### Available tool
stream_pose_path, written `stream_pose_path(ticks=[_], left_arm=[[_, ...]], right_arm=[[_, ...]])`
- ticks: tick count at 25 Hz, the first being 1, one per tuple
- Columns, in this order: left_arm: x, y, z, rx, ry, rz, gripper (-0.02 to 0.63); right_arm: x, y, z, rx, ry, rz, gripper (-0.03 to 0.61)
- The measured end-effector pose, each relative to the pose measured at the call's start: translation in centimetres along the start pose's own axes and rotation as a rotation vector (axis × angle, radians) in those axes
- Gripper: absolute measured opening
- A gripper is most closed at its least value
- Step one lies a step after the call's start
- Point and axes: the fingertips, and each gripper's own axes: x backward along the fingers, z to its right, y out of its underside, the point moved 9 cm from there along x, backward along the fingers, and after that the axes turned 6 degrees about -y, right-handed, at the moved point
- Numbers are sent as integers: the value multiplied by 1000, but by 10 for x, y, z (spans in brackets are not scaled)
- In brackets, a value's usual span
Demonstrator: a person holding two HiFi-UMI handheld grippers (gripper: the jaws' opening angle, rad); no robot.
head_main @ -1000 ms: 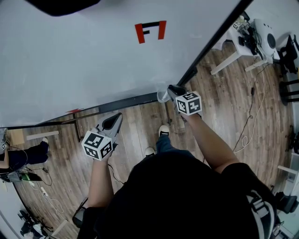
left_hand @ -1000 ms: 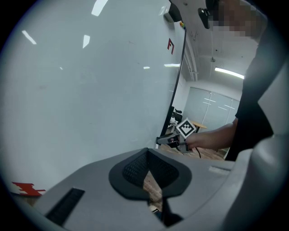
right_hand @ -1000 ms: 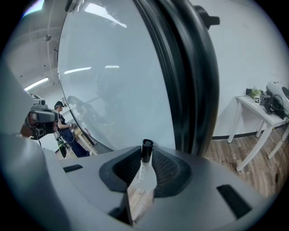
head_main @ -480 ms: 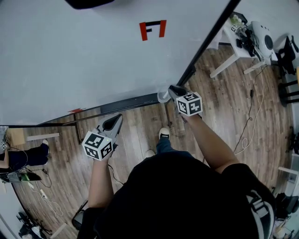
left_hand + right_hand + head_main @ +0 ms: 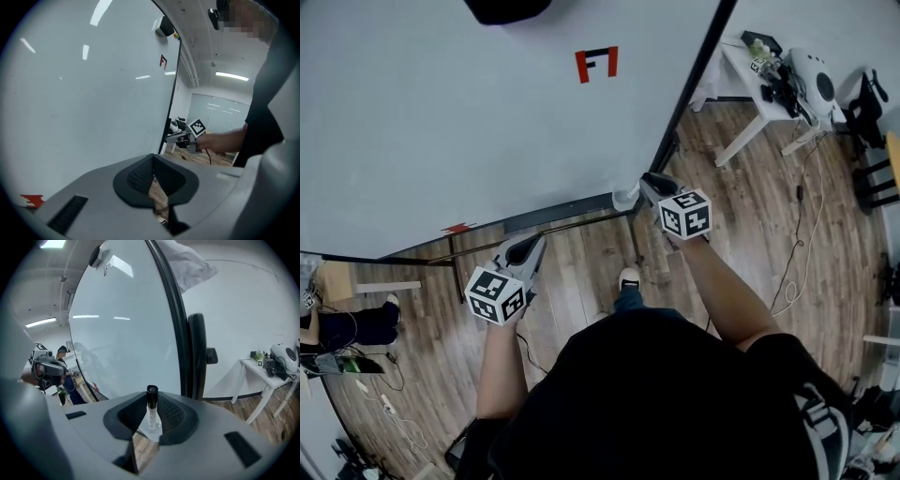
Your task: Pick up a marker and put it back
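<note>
The marker [image 5: 151,409], a clear-bodied one with a black cap, sits at the centre of the right gripper view, upright between the dark ribbed pads of the right gripper [image 5: 151,417], whose jaws are clenched on its barrel just below the cap. A pale round piece shows under the marker's lower end (whether it is a holder or part of the ledge, I cannot tell). In the head view the right gripper [image 5: 649,184] is right of centre, its tips at the lower right corner of the whiteboard [image 5: 487,122], beside the board's black frame [image 5: 698,70] and at the right end of the dark ledge [image 5: 553,211] that runs along the board's bottom edge. The left gripper [image 5: 528,249] is held lower left of centre in that view, below the ledge and over the wooden floor [image 5: 769,216], well apart from the right one. In its own view the left gripper [image 5: 153,176] has its jaws pressed together with nothing between them, only a sliver of floor showing under the pads. A red mark [image 5: 596,64] sits high on the board, and a white table [image 5: 750,84] stands at the upper right.
</note>
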Motion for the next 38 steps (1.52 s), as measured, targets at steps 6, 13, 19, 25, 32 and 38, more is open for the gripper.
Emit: stream_pose_path(ticks=[6,13,19,25,32,38], left_arm=[[12,-6,7,-12,10,36,12],[26,-9,20,-10,35,66,12],[35,-8,27,-16,46,69,12],[42,-6,34,-27,58,71,12],[50,-3,39,-37,71,64,12],[55,1,39,-40,71,59,12]], right_arm=[[34,-14,-14,35,13,48,61],[75,-16,-30,43,35,96,61],[98,-8,-41,42,47,105,61],[116,2,-50,34,57,112,61],[129,9,-64,30,59,119,61],[133,13,-67,25,68,123,61]])
